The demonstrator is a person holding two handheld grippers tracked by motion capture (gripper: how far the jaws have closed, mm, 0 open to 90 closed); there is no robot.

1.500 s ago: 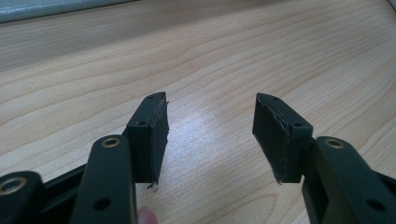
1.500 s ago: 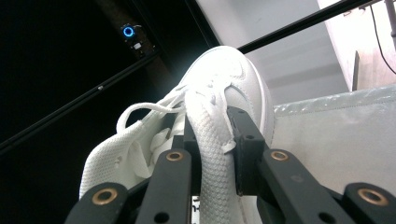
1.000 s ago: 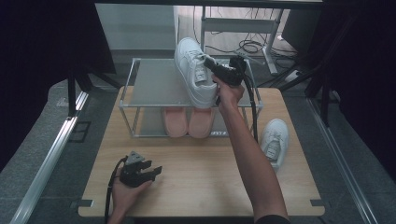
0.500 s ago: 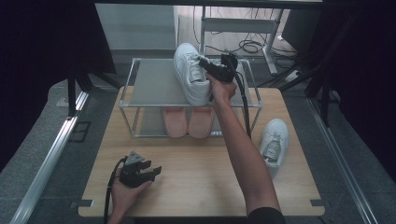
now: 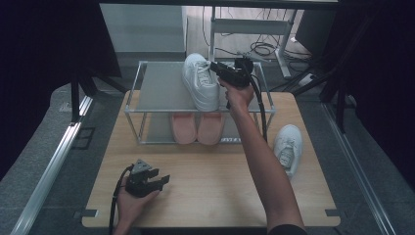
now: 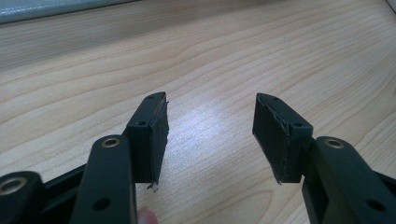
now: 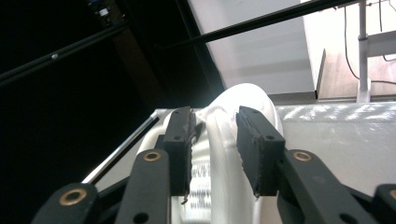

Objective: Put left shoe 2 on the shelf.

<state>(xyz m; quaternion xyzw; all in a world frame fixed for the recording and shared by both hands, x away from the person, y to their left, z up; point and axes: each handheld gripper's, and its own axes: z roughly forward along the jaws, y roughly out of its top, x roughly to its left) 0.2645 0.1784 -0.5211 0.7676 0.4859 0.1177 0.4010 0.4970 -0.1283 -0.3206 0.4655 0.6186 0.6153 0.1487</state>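
**Inspector:** State the position of the white shoe (image 5: pixel 200 81).

**Assistant:** It rests on the top shelf of the metal rack (image 5: pixel 147 93), right of centre, toe pointing away from the person. The rack stands at the far side of the wooden surface (image 5: pixel 205 186).

**Inspector:** And the right hand-held gripper (image 5: pixel 219 69)?

**Assistant:** It is held at the shoe's right side, level with the shelf top. Its jaws have just been opening. In the right gripper view (image 7: pixel 214 154) the shoe's collar stands between the two jaws, with a visible gap beside the right pad; the left pad sits close to the fabric, and I cannot tell whether it touches. The shoe's weight is on the shelf.

**Inspector:** The left hand-held gripper (image 5: pixel 161 180)?

**Assistant:** It lies low at the near left of the surface, in the person's left hand (image 5: pixel 129 203). The left gripper view (image 6: pixel 210 135) shows its jaws wide apart with only bare wood between them.

**Inspector:** Other items?

**Assistant:** A pair of pink slippers (image 5: pixel 196 128) sits side by side on the rack's lower shelf, below the white shoe. A second white shoe (image 5: pixel 288 149) lies on the surface to the right of the rack, well apart from both grippers.
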